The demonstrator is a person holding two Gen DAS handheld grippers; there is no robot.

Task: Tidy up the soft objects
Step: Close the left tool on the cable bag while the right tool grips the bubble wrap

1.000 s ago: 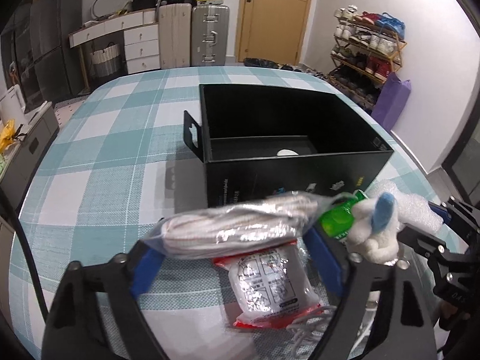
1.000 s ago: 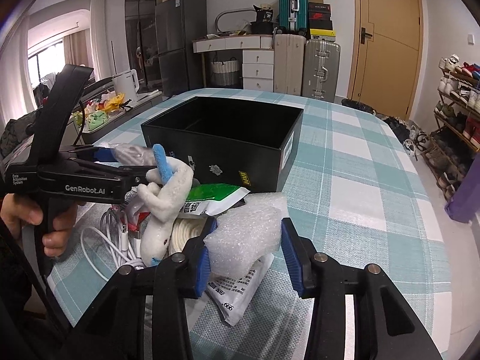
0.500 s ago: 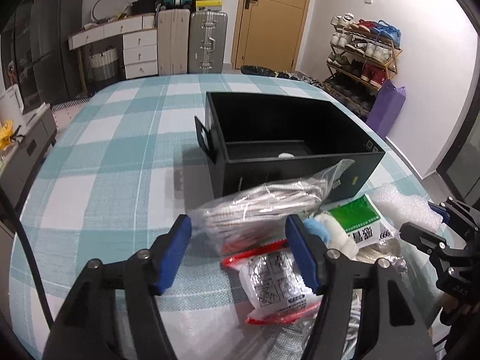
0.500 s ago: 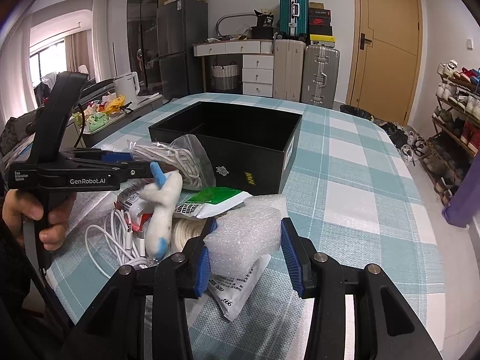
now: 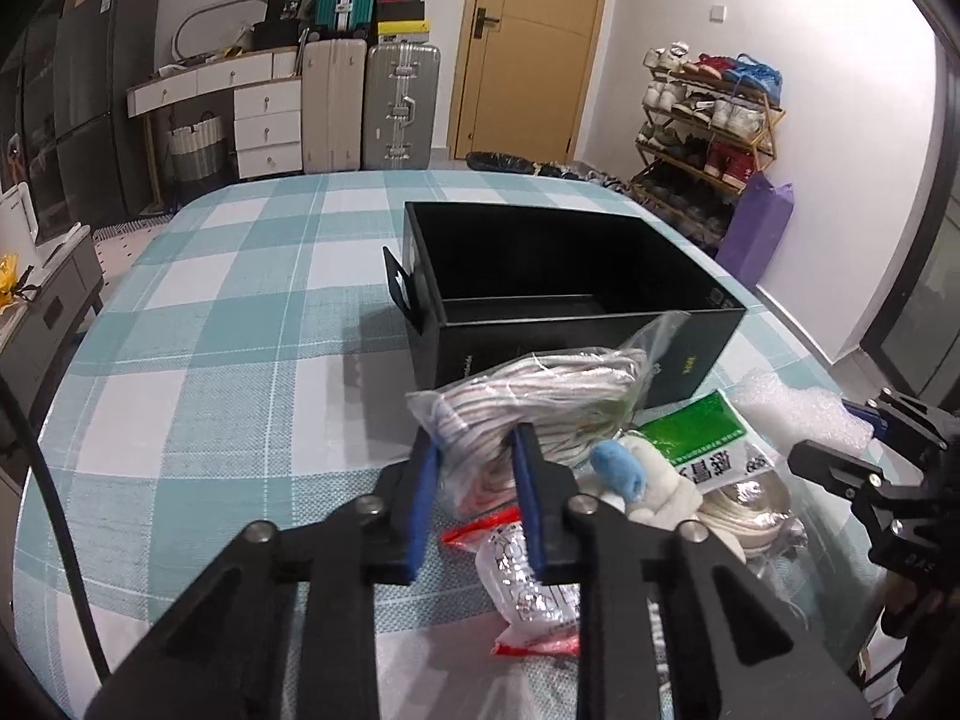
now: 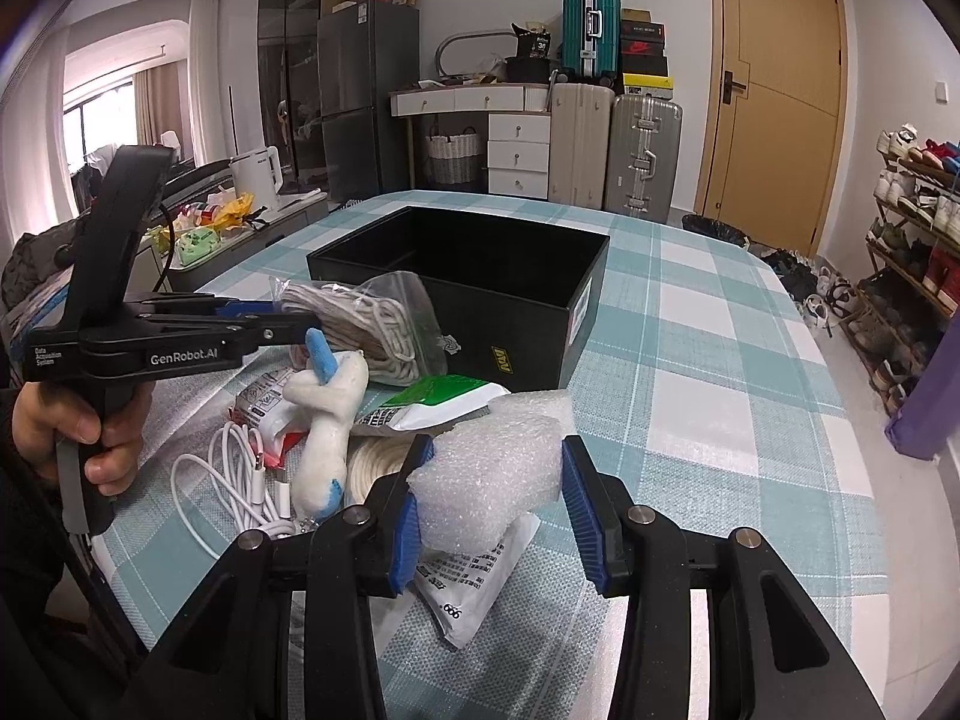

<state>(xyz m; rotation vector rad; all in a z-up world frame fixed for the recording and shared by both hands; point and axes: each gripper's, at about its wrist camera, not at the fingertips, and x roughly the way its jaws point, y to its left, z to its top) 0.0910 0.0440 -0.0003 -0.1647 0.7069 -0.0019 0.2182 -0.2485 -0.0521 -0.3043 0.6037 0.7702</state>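
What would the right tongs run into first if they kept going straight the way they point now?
Probably the black open-top box: its near wall stands just beyond the white bubble-wrap wad pinched in the right tongs. The green-and-white packet lies lower and leftward; depth is uncertain.

Left tool (image 5: 474,468) closing, now pinching bagged rope (image 5: 540,396), lifted.

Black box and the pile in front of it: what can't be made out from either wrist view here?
- Floor of the black box: dark in the left wrist view, hidden by its near wall in the right wrist view; contents unknown.
- Red-edged packet: partly hidden by the left gripper, whose jaws are closing on the bagged rope.
- Printed pouch: covered by bubble wrap in the right gripper.
- Green packet: print too small to read.
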